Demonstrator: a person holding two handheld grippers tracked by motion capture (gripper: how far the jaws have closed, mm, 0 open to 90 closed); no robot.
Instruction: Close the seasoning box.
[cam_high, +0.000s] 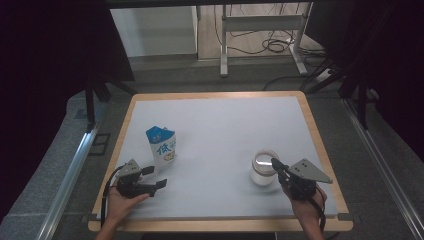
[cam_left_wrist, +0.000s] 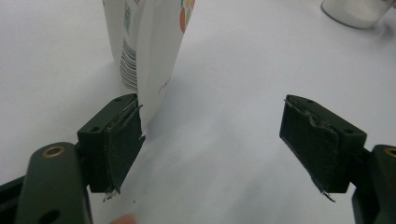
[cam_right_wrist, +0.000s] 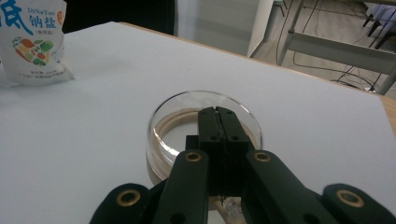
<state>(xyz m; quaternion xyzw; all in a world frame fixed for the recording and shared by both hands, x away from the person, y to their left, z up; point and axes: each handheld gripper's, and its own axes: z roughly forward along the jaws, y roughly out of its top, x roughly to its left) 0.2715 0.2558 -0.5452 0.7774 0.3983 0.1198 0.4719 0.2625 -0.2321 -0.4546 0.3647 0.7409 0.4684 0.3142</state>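
Right now I have my left gripper (cam_high: 156, 177) low over the near left part of the white table (cam_high: 225, 125), its jaws standing wide apart with nothing between them. In the left gripper view the pad (cam_left_wrist: 123, 144) on the left of the picture sits just beside the lower edge of the salt bag (cam_left_wrist: 144, 46), so close that I cannot tell whether it touches; the other pad (cam_left_wrist: 313, 142) is well clear of it, with bare white surface between the two. The bag, white with a blue top and blue characters, stands upright on the table just beyond that gripper in the high view, at about the middle of the left half. My right gripper (cam_high: 274, 163) is clenched: the right gripper view shows its two black jaws pressed flat together with only a thin seam between them and nothing caught there. Those closed tips lie over the open mouth of the glass jar (cam_right_wrist: 163, 126), a clear, round, squat vessel that stands upright on the near right part of the table, well apart from the salt bag. From these pictures I cannot say whether the tips touch the jar's rim or hang just above it. My hand (cam_high: 307, 205) holds the gripper from the near edge, and the grey three-cornered plate on top of it points off to the right.
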